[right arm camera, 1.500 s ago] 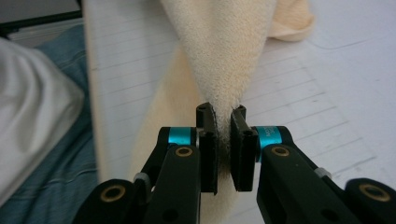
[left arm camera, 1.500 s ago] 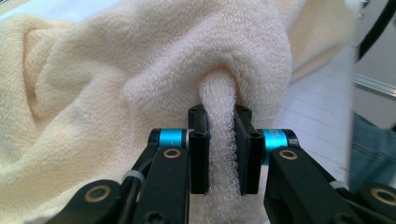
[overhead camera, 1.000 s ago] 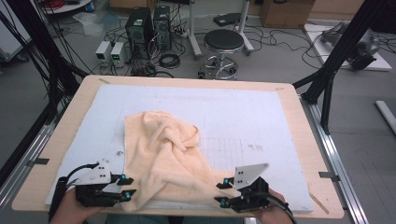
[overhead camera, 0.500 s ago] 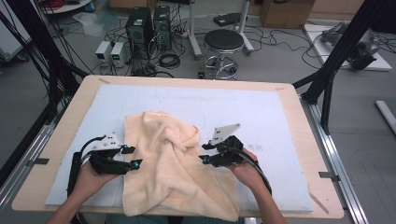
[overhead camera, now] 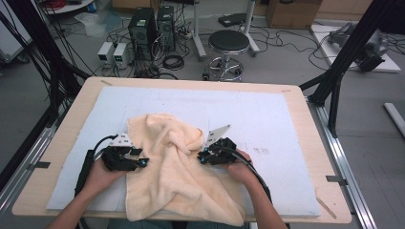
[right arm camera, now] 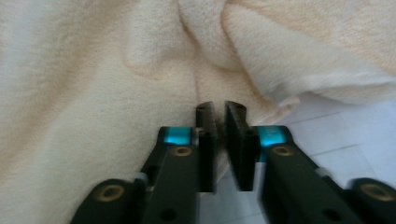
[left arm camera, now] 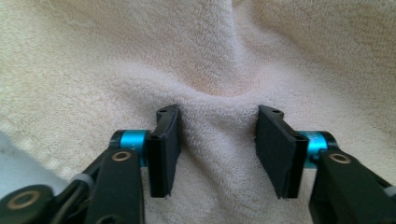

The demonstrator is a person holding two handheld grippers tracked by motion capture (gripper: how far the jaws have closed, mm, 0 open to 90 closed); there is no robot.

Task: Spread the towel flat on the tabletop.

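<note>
A crumpled cream towel (overhead camera: 176, 181) lies on the white mat (overhead camera: 267, 114), its near end hanging over the table's front edge. My left gripper (overhead camera: 143, 162) presses into the towel's left side. In the left gripper view its jaws (left arm camera: 219, 140) stand apart with a raised fold of towel (left arm camera: 210, 56) between them, and they have just been closing. My right gripper (overhead camera: 203, 157) sits at the towel's right side. In the right gripper view its jaws (right arm camera: 220, 116) are nearly together, pinching the towel (right arm camera: 93, 93) near its edge.
The wooden table (overhead camera: 296, 95) borders the mat on all sides. The right part of the mat is bare. Beyond the far edge stand a round stool (overhead camera: 230, 43) and computer boxes (overhead camera: 143, 28) among cables. Black frame posts (overhead camera: 344, 62) rise at both sides.
Both hands moved forward from the table's front edge onto the towel. The right jaws closed on the towel near its edge, and the left gripper settled onto the left side.
</note>
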